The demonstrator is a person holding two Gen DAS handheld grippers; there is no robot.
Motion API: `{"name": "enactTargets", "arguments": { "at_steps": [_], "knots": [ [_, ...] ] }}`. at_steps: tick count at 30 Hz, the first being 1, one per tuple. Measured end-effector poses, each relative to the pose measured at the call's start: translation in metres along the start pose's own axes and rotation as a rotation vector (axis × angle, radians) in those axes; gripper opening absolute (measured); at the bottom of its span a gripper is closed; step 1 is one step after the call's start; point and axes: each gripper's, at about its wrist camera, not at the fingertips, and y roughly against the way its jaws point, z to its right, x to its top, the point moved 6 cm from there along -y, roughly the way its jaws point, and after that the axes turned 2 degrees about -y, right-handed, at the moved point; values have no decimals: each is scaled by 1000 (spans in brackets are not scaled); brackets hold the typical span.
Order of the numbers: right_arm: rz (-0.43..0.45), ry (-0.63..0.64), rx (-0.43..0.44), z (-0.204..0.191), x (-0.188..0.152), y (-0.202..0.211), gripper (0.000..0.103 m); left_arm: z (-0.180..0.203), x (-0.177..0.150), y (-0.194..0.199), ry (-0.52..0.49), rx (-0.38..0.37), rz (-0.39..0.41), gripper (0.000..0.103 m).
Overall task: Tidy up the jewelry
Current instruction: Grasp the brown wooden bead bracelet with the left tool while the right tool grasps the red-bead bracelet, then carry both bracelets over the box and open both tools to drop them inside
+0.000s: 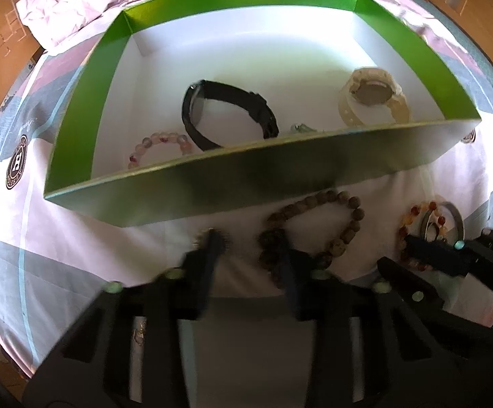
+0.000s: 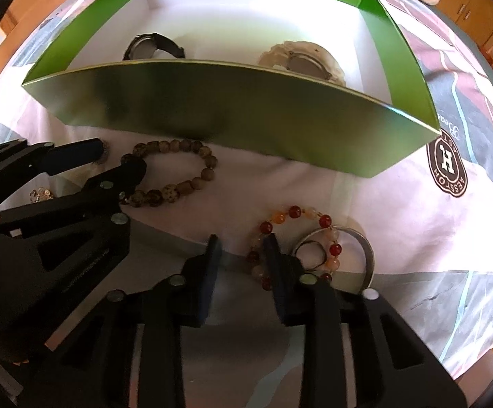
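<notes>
A brown bead bracelet lies on the bedsheet in front of the green box. My left gripper points down at the bracelet's left side. One finger stands inside the loop, the other outside. Sheet shows in the gap, so the jaws are open. An amber and red bead bracelet lies further right, over a silver bangle. My right gripper straddles its left strand the same way, open, with the pads apart. Inside the box lie a black watch, a cream watch and a pink bead bracelet.
A thin dark ring lies inside the amber loop. A small dark item sits at my left gripper's outer finger, and a pale bead piece lies beside that gripper. The box's near wall rises just beyond both bracelets. A crumpled quilt lies behind the box.
</notes>
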Motion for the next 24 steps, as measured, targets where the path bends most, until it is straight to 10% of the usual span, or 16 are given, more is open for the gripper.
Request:
{"name": "enactTargets", "arguments": {
  "at_steps": [5, 24],
  "knots": [
    [16, -13, 27, -7, 0, 7, 8, -4, 2, 5, 59, -48, 6, 11],
    [350, -148, 241, 20, 31, 94, 7, -45, 12, 98, 129, -253, 182, 11]
  ]
}}
